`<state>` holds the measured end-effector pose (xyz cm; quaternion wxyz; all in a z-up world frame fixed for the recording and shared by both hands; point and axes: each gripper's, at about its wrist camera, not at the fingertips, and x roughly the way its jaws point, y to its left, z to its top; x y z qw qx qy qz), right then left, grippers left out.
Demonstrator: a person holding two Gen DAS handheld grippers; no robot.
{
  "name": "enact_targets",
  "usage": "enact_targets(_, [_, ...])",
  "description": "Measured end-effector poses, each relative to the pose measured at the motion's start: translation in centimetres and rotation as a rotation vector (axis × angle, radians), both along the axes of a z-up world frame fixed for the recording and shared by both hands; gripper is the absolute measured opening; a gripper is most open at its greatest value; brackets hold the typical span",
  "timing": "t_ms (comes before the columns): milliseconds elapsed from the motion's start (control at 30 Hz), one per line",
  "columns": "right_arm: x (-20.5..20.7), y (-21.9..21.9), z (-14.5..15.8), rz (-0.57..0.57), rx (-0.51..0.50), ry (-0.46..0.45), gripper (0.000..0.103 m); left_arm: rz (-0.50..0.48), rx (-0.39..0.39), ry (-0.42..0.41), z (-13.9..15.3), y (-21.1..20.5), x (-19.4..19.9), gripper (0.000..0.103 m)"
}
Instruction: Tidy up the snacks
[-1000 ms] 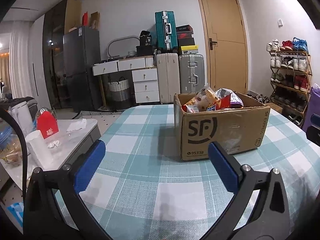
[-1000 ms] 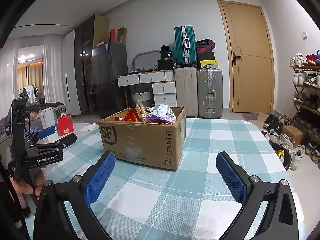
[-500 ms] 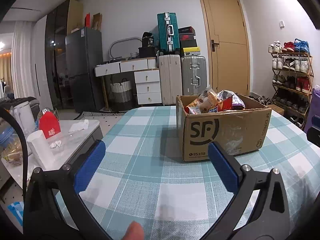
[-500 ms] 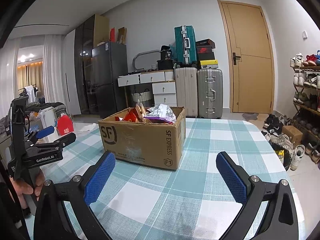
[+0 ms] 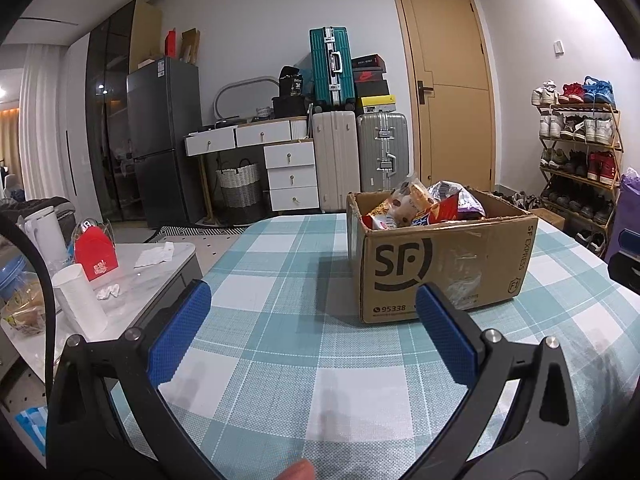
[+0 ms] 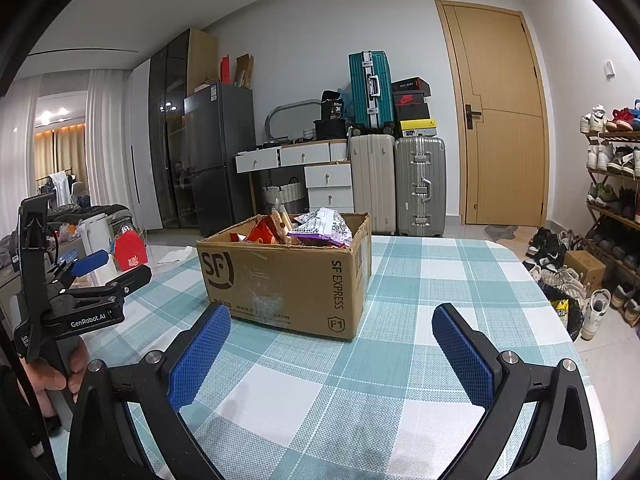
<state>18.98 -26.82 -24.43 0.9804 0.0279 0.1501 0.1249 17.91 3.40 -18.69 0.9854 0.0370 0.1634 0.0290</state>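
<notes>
left wrist view, snack box (image 5: pixel 436 264) ahead of spread, empty hand-held gripper (image 5: pixel 314 340)

"SF EXPRESS", "95338" on cardboard box (image 5: pixel 440 264); "GenRobot.AI" on left tongs (image 6: pixel 86 266)

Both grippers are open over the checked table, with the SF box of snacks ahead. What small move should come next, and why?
Probably ease the right gripper forward toward the SF cardboard box. Its jaws stand open and empty short of the box, while the purple snack bag lies on top at the near corner. The left gripper is also open and empty, so either could start.
</notes>
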Motion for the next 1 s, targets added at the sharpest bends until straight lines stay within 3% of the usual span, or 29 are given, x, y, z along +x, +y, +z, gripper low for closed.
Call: enact_targets(1000, [-0.01,-0.02,0.01,-0.001,0.000,-0.001,0.103,-0.019,0.017,-0.022,0.06,-0.65,-0.61,0.102])
